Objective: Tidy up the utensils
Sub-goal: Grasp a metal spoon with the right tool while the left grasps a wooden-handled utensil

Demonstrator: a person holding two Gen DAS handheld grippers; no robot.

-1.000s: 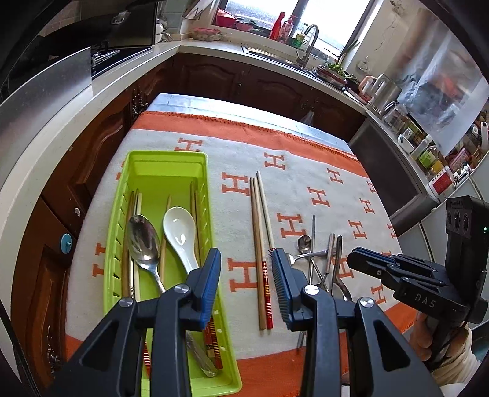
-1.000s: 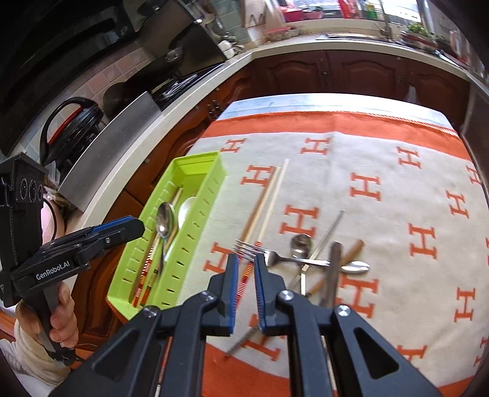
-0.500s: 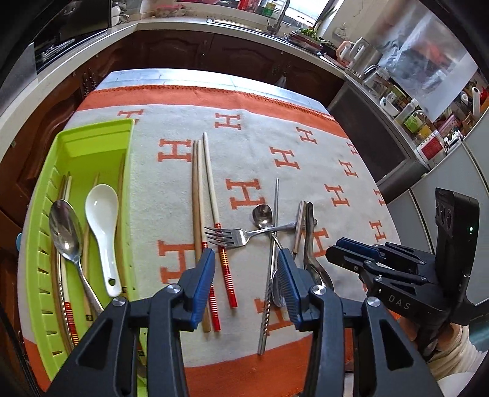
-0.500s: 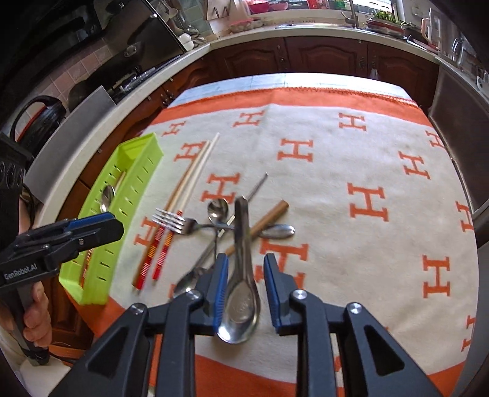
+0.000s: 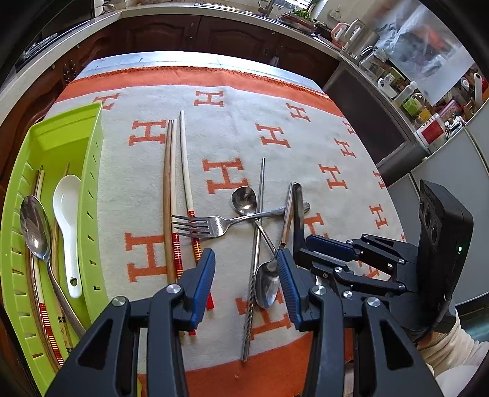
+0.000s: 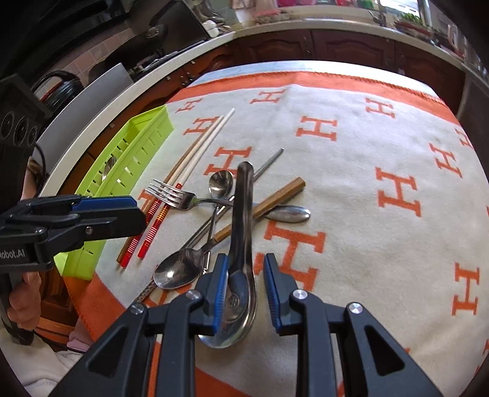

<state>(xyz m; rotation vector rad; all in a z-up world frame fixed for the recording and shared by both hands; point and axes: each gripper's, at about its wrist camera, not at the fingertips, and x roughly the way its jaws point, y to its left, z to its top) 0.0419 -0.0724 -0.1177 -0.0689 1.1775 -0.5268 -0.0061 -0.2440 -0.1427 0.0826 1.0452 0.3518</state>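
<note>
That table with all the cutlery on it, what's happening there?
A person is sorting utensils with two handheld gripping tools. The right tool is open around the bowl of a steel soup spoon. The left tool hovers open over the pile. The lime-green plastic tray already holds a white ceramic spoon and others.

Home kitchen: wooden cabinets [image 5: 195, 33], sink faucet [image 5: 269, 6], kettle [image 6: 58, 88], countertop [image 6: 305, 26].
</note>
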